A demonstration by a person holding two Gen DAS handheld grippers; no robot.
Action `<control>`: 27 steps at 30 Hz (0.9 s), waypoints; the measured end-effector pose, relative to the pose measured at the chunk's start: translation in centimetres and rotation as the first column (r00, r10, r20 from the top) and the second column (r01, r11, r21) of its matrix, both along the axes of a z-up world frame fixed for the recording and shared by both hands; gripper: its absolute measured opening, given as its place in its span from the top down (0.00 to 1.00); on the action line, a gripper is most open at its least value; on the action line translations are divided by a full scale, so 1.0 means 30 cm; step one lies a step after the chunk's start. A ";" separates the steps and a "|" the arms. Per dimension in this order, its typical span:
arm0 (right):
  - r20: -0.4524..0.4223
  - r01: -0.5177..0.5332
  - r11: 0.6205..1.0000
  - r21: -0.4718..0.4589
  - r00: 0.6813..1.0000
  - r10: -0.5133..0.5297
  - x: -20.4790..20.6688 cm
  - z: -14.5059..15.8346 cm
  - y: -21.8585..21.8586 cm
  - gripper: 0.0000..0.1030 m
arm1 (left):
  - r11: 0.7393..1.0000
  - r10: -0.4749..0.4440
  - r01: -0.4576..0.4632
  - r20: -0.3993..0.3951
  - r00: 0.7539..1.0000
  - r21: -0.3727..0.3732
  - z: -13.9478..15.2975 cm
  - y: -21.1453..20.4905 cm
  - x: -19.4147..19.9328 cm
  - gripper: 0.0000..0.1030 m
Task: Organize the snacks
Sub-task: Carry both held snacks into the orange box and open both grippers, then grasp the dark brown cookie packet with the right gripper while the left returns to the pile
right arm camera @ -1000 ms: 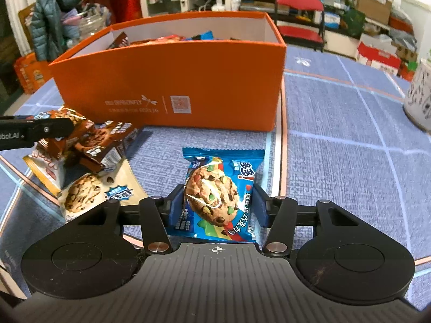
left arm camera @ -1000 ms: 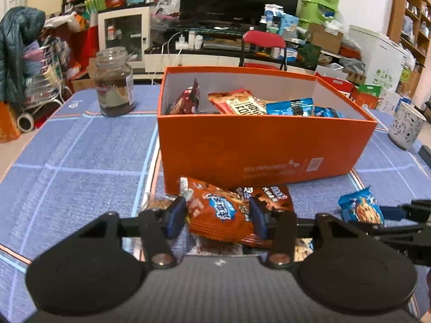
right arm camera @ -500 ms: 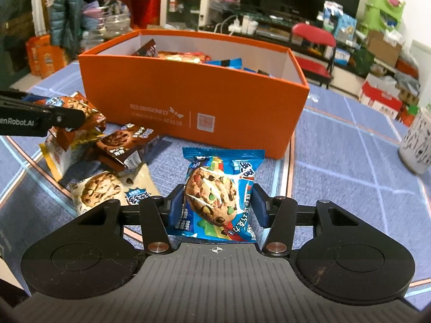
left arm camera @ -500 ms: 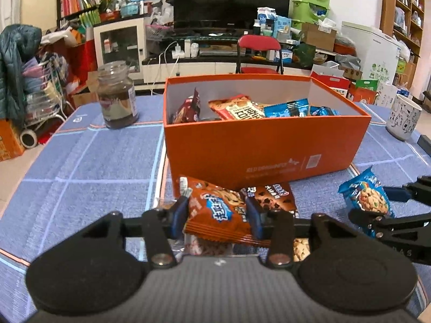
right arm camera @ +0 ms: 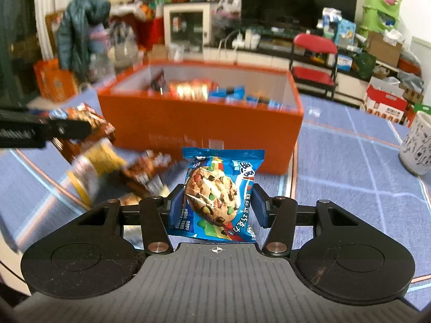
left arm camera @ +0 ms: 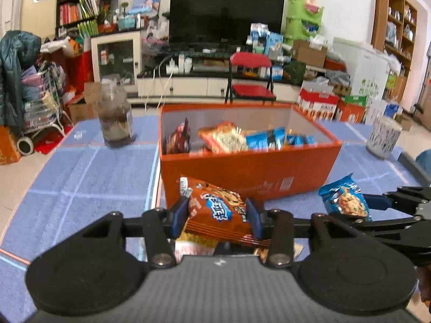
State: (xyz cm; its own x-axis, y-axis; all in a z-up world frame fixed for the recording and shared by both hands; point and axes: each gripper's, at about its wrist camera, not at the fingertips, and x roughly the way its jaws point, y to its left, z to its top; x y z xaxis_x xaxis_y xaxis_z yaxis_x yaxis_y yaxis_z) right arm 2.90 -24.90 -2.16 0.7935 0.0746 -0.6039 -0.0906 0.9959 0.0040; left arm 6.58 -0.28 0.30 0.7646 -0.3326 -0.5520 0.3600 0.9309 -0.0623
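Snacks are split between three places: several packets already lie in the orange box (left arm camera: 247,167), a few loose ones (right arm camera: 140,177) remain on the blue-covered table (left arm camera: 80,177) in front of it, and one is gripped in each tool. The left tool (left arm camera: 216,216) is clamped on an orange-brown cookie packet (left arm camera: 215,211), its jaws having just narrowed onto it. The right tool (right arm camera: 216,210) pinches a blue chocolate-chip cookie packet (right arm camera: 218,196) by its sides. Both packets hang clear of the table, probably so they can pass over the box's near wall. Each tool points forward and slightly downward toward the box, side by side, the left one's view catching the right tool at its edge.
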 end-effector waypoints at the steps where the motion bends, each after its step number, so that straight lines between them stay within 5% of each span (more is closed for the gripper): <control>1: 0.026 0.005 1.000 0.006 1.000 -0.006 -0.010 0.033 -0.003 0.63 | 1.000 -0.001 0.001 0.025 1.000 -0.004 0.029 0.000 0.002 0.57; 6: 0.118 0.037 0.999 0.039 0.992 -0.041 0.058 0.178 -0.035 0.63 | 1.000 -0.008 0.008 0.099 0.995 -0.001 0.129 -0.037 0.109 0.57; 11: 0.133 0.049 0.999 0.022 0.990 -0.052 0.326 0.261 -0.022 0.63 | 0.998 0.045 -0.049 0.093 0.995 0.049 0.127 -0.114 0.346 0.57; 16: 0.042 0.074 0.997 0.030 0.996 -0.075 0.536 0.255 -0.010 0.59 | 0.993 0.052 -0.059 0.075 0.996 0.102 0.099 -0.128 0.456 0.32; 20: 0.136 0.068 0.997 0.039 0.988 -0.073 0.334 0.275 -0.002 0.39 | 0.996 0.047 -0.059 0.166 0.985 0.069 0.123 -0.015 0.305 0.03; 23: 0.134 0.100 0.993 0.065 0.985 -0.108 0.140 0.197 0.025 0.36 | 0.996 0.066 -0.076 0.160 0.985 0.056 0.081 0.070 0.188 0.01; 27: 0.028 0.163 0.976 0.143 0.985 -0.168 -0.061 0.018 0.091 0.36 | 0.993 0.113 -0.117 0.103 0.988 0.027 0.006 0.164 0.079 0.01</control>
State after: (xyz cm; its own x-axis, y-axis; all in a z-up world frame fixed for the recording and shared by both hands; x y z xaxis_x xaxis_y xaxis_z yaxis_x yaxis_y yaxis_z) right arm 1.06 -22.17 -1.62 0.8252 0.0216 -0.5644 0.0726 0.9869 0.1439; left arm 8.95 4.65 0.49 0.8493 -0.2220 -0.4790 0.2533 0.9674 0.0008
